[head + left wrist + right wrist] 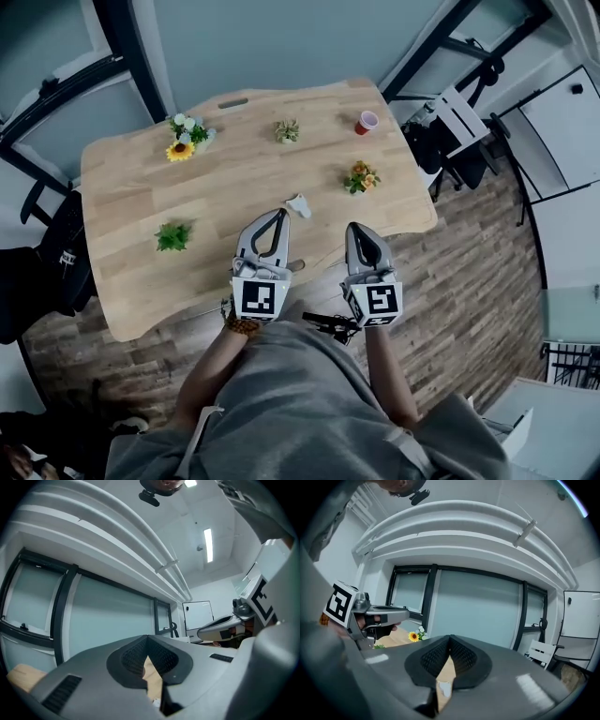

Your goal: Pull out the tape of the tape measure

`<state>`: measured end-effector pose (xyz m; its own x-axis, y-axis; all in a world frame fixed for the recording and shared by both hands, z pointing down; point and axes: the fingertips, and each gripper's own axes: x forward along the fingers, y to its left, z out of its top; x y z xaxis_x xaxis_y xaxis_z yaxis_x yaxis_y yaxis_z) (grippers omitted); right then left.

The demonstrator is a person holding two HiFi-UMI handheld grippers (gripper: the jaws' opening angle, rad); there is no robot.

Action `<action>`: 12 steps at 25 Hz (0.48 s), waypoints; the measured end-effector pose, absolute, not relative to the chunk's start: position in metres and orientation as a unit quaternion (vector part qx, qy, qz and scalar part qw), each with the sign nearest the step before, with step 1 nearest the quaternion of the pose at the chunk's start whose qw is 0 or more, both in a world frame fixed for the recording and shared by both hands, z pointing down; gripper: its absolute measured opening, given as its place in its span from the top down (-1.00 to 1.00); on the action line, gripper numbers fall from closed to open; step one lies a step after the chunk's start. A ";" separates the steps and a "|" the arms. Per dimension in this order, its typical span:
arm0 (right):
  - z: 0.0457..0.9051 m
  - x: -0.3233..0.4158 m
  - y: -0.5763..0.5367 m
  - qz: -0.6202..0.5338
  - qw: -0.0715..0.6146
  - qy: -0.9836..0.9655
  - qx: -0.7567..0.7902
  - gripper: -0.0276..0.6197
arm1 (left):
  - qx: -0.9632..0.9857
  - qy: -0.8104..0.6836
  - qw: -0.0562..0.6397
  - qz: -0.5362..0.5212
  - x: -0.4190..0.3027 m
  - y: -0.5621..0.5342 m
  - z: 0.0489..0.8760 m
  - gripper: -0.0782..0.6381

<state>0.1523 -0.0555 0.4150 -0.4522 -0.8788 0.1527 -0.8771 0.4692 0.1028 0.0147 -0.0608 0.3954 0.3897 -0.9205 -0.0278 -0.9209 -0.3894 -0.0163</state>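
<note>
A small white tape measure [298, 205] lies on the wooden table [131, 202], a little in from its near edge. My left gripper [278, 217] points at it from just short of it, fingers together and empty; in its own view the jaws [147, 641] meet at the tip. My right gripper [355, 228] hovers to the right of the tape measure, over the table's near edge, also shut on nothing [450, 639]. Through its jaw slit a white bit of the tape measure [445, 688] shows on the wood.
On the table stand a sunflower bunch [186, 136], a green plant [172, 235], a small succulent [287, 130], an orange flower pot [361, 176] and a red cup [367, 122]. A white chair [459, 117] is at the right, a dark chair [56, 253] at the left.
</note>
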 end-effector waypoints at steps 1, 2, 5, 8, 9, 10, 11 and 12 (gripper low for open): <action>0.417 0.151 -0.059 -0.001 0.093 -0.849 0.520 0.88 | -0.834 0.551 0.009 0.007 0.009 -0.065 0.399 0.76; 0.419 0.150 -0.063 0.002 0.093 -0.846 0.525 0.88 | -0.836 0.549 0.008 0.006 0.005 -0.069 0.402 0.76; 0.428 0.148 -0.075 0.019 0.093 -0.840 0.534 0.88 | -0.841 0.541 0.014 0.007 -0.005 -0.080 0.409 0.76; 0.444 0.145 -0.088 0.022 0.105 -0.840 0.532 0.88 | -0.843 0.538 0.009 0.003 -0.014 -0.093 0.416 0.76; 0.449 0.143 -0.094 0.021 0.110 -0.840 0.531 0.88 | -0.842 0.539 0.005 0.000 -0.017 -0.097 0.417 0.76; 0.454 0.143 -0.100 0.022 0.115 -0.840 0.530 0.88 | -0.841 0.541 0.002 -0.001 -0.021 -0.102 0.418 0.76; 0.460 0.144 -0.105 0.024 0.119 -0.839 0.530 0.88 | -0.839 0.544 0.003 -0.002 -0.024 -0.106 0.419 0.76; 0.466 0.145 -0.110 0.027 0.122 -0.840 0.528 0.88 | -0.838 0.545 0.005 -0.002 -0.026 -0.110 0.419 0.76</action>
<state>0.1446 -0.1102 0.4665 -0.4125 -0.8805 0.2336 -0.8935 0.4411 0.0847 -0.0258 -0.1096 0.4190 0.4053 -0.9142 -0.0028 -0.9141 -0.4053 -0.0110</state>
